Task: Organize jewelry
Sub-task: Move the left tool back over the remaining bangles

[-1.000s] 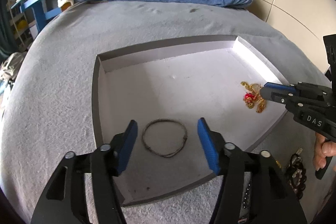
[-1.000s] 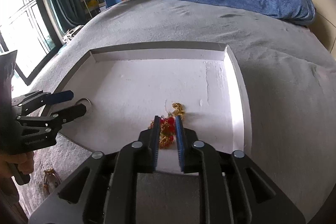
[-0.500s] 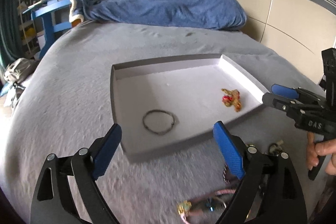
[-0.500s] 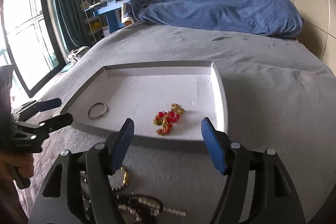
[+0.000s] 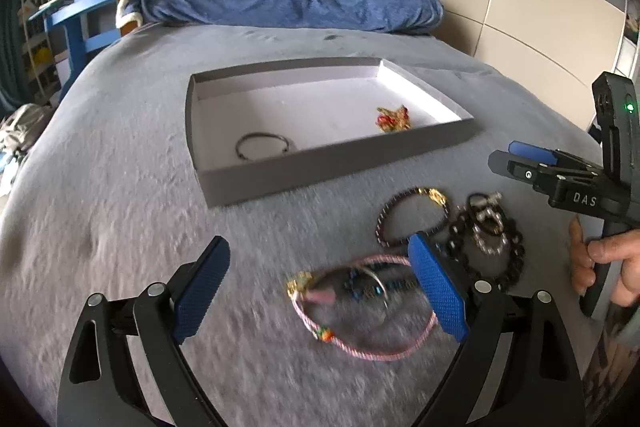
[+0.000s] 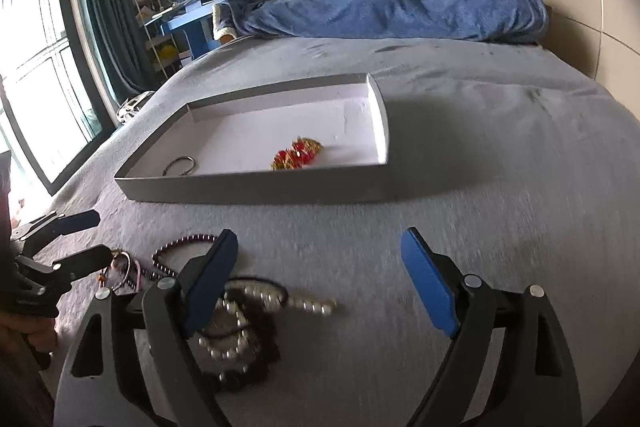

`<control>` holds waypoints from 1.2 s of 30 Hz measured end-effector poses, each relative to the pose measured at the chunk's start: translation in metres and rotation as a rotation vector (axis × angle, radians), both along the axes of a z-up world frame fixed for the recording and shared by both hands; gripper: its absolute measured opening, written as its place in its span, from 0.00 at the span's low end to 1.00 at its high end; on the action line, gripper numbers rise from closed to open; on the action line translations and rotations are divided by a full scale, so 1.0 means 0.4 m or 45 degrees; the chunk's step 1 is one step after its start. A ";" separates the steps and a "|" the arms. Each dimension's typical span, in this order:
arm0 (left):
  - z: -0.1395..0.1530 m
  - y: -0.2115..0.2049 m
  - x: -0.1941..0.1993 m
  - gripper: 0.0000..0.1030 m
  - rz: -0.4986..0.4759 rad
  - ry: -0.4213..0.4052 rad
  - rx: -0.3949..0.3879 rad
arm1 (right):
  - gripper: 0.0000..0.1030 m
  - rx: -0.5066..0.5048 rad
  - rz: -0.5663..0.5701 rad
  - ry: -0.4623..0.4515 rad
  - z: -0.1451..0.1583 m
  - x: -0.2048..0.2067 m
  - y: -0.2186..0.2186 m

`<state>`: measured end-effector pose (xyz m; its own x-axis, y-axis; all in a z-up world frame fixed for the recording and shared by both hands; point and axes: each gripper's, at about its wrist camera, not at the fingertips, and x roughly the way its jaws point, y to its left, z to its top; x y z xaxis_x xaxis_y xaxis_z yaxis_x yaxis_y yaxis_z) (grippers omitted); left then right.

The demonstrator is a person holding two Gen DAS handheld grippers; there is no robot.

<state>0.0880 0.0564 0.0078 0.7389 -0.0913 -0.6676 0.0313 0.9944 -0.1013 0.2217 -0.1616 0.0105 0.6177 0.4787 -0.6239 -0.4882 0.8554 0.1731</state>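
A shallow grey tray (image 5: pixel 320 167) (image 6: pixel 256 193) lies on the grey bed. Inside it are a thin metal bangle (image 5: pixel 262 146) (image 6: pixel 180 165) and a red-and-gold piece (image 5: pixel 393 118) (image 6: pixel 297 155). In front of the tray lies loose jewelry: a pink cord bracelet (image 5: pixel 360 311), a dark beaded bracelet with gold clasp (image 5: pixel 412 217), a black chain (image 5: pixel 492 243) and pearl strands (image 6: pixel 240 323). My left gripper (image 5: pixel 320 283) is open and empty over the pink bracelet. My right gripper (image 6: pixel 320 279) is open and empty, its left finger above the pearls.
A blue blanket (image 5: pixel 296 1) is heaped at the far end of the bed. A blue desk with books (image 5: pixel 92 7) stands at the back left. A wardrobe (image 5: pixel 540 7) is on the right, a window (image 6: pixel 36 79) on the left.
Both grippers have pulled back from the tray toward the loose jewelry. The right gripper has opened and left the red-and-gold piece in the tray. The left has left the bangle there.
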 end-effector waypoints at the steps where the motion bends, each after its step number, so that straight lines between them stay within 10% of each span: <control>1: -0.003 -0.001 -0.008 0.88 0.000 0.000 -0.001 | 0.81 -0.001 -0.005 0.004 -0.001 -0.003 -0.003; 27: -0.042 0.006 -0.055 0.73 -0.008 0.078 -0.076 | 0.83 -0.055 -0.048 -0.039 -0.023 -0.045 -0.008; 36: -0.002 -0.038 -0.092 0.70 -0.105 -0.064 0.007 | 0.83 -0.038 -0.060 -0.068 -0.011 -0.072 -0.017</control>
